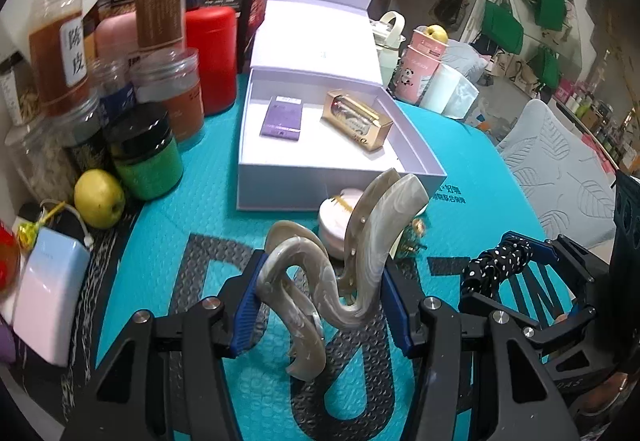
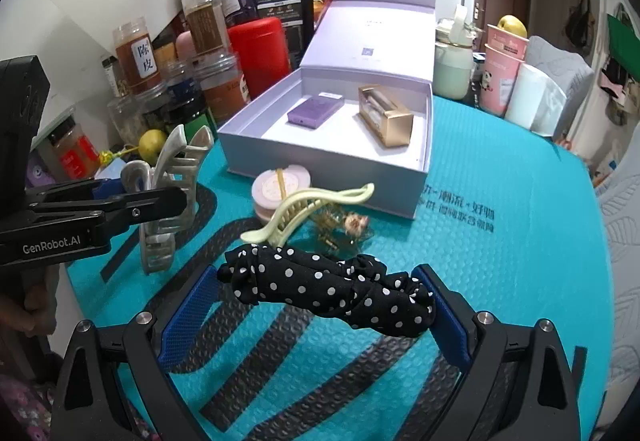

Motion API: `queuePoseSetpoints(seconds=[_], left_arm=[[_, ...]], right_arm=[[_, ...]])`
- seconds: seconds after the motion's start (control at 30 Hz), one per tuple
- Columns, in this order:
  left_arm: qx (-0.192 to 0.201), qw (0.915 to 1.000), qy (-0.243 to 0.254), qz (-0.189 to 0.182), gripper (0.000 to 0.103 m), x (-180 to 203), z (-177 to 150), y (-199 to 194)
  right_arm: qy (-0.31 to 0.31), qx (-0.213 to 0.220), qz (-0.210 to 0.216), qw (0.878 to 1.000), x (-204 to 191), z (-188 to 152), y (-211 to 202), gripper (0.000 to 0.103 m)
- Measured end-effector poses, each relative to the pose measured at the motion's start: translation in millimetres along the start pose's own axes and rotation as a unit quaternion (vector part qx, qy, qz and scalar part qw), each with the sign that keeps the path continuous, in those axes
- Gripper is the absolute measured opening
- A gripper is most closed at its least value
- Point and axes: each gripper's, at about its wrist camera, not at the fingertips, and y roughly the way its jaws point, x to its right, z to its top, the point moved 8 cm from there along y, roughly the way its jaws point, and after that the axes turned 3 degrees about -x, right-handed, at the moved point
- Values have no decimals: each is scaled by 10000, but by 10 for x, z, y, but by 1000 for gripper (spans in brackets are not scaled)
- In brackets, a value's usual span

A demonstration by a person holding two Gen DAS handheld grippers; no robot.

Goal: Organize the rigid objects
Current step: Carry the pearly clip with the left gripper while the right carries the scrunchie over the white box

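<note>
The left gripper (image 1: 320, 305) is clamped on a marbled beige hair claw (image 1: 340, 261), its blue pads pressed against the claw's curved sides so that the clip hangs clear of the teal mat (image 1: 200, 201). The right gripper (image 2: 316, 309) is closed likewise, pinching a black polka-dot scrunchie (image 2: 328, 289) end to end between its pads, also off the mat.

Both items sit in front of the open lilac box (image 1: 280, 185), which lies just beyond the grippers with its lid tipped back. Inside the box a small purple case (image 1: 281, 117) lies to the left and a gold box (image 1: 357, 120) to the right, well apart, with bare floor in front of them.

Still on the mat, between the grippers and the box's near wall, are a pale green hair clip (image 2: 304, 213), a round pink compact (image 2: 280, 187) and a small gold-coloured ornament (image 2: 344, 229).

The step in hand looks like the carry: two items picked up, neither yet placed. The next move probably calls for bringing each gripper forward over the near wall and lowering it onto the free floor, clear of the items already inside, before letting go. The claw is stiff and oddly shaped, so it could swing or slip in the pads if tilted sharply; the scrunchie is soft and forgiving.

Jars (image 1: 160, 81), a red canister (image 1: 211, 61) and a yellow-green fruit (image 1: 99, 198) crowd the left edge.
</note>
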Motion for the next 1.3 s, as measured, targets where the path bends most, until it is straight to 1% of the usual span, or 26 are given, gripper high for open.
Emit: queuePoseSetpoints(seconds=[0.27,0.47,0.67,1.03,1.13,1.3], left_arm=[[106,9998,148,36,53,84,249,-15],[269,9993,253,65,53,144,499,-32],[353,9990,268,-52,53,186,723,15],[398,9985,385,55,53,135,1121,228],[373,9986,362,-17,53,112,1238,297],[389,9985,390,22,53,65,1432,408]], right_arm=[[-140,99,8,9999,67,193,-74,98],[-305,237,99,9992,129,436,-119,98],[-393,355,242,9983,171,669,-105,98],[-550,583,200,9966,341,1083,69,98],[-565,642,184,9962,400,1210,138,98],[-609,670,237,9956,451,1366,241,98]])
